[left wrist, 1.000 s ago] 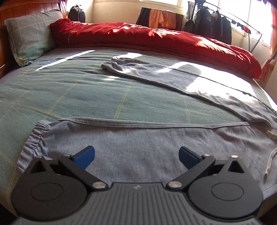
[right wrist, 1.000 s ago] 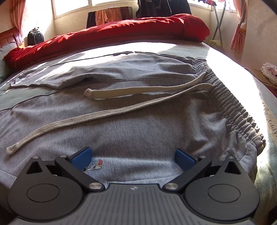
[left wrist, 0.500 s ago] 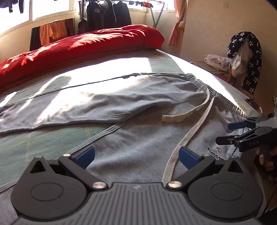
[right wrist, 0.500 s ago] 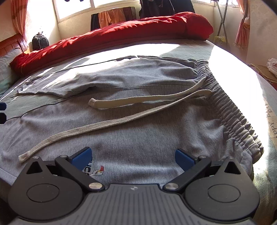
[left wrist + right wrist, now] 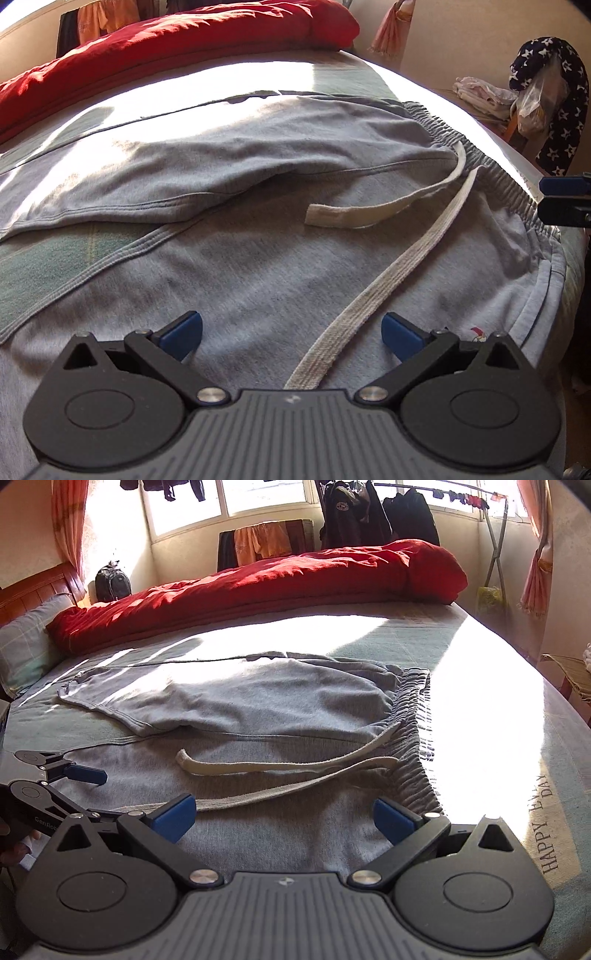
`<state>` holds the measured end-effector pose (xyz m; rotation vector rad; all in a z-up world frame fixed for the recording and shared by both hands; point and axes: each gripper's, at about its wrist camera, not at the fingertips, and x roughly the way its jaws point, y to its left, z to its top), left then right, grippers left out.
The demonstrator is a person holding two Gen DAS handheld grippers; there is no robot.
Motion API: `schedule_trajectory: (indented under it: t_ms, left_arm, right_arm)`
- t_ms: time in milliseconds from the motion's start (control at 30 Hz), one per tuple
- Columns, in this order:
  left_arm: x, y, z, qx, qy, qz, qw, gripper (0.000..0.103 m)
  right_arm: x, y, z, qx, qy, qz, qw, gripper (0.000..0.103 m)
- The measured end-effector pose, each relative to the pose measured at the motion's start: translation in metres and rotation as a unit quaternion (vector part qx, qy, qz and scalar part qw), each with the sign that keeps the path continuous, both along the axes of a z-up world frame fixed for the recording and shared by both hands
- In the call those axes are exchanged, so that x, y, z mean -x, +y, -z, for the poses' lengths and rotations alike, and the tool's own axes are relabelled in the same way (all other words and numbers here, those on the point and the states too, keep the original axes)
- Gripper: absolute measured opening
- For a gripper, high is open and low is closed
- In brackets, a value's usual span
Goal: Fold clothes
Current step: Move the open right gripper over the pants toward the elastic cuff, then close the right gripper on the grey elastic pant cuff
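Grey sweatpants [image 5: 258, 266] lie spread flat on the bed, legs apart, elastic waistband [image 5: 410, 716] to the right. Two pale drawstrings [image 5: 399, 266] trail across the near leg; they also show in the right wrist view [image 5: 280, 768]. My left gripper [image 5: 291, 332] is open just above the near leg, one drawstring running between its fingers. My right gripper [image 5: 284, 814] is open and empty over the waist end of the near leg. The left gripper also shows in the right wrist view [image 5: 88, 786], open. Part of the right gripper shows at the edge of the left wrist view [image 5: 565, 199].
A rolled red duvet [image 5: 258, 587] lies along the far side of the bed. A pillow [image 5: 26, 642] and wooden headboard are at far left. The green checked bedsheet [image 5: 480, 716] is sunlit at right. Clothes rack [image 5: 495, 535] and chair with clothes [image 5: 543, 96] stand beyond the bed's foot.
The left gripper has swung right from the cuff end toward the waist and moved in low over the near leg. The right gripper has pulled back and risen, showing more of the bed.
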<state>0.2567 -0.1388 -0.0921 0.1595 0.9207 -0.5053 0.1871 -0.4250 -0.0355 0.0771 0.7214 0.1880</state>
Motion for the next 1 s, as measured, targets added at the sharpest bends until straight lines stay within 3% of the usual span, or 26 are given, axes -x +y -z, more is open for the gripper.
schedule_trajectory:
  t_ms: [167,433,667,800,900,1000]
  left_arm:
    - [0.000,-0.003,-0.002,-0.011,-0.006,-0.011,0.9999,0.102]
    - [0.002,-0.018,-0.016,-0.025,-0.054,-0.014,0.9982,0.102]
    - [-0.003,-0.027,-0.015,-0.018,-0.056,-0.003,0.9983,0.102]
    - [-0.009,-0.026,-0.004,-0.018,-0.043,-0.006,0.9989,0.102]
    - [-0.014,-0.020,0.004,-0.004,-0.026,-0.014,0.9996,0.102]
    - [-0.017,-0.017,0.007,0.008,-0.021,-0.015,0.9996,0.102]
  right_arm:
    - [-0.013,-0.014,-0.011,0.023,-0.004,-0.015,1.000,0.103]
    - [-0.039,-0.032,-0.029,0.056,-0.012,-0.030,0.998,0.103]
    - [-0.065,-0.048,-0.041,0.059,-0.019,-0.059,0.996,0.103]
    - [-0.090,-0.080,-0.063,0.054,-0.034,-0.057,0.996,0.103]
    - [-0.112,-0.103,-0.078,0.067,-0.042,-0.051,0.996,0.099]
    - [-0.142,-0.124,-0.080,0.063,-0.035,-0.052,0.996,0.087]
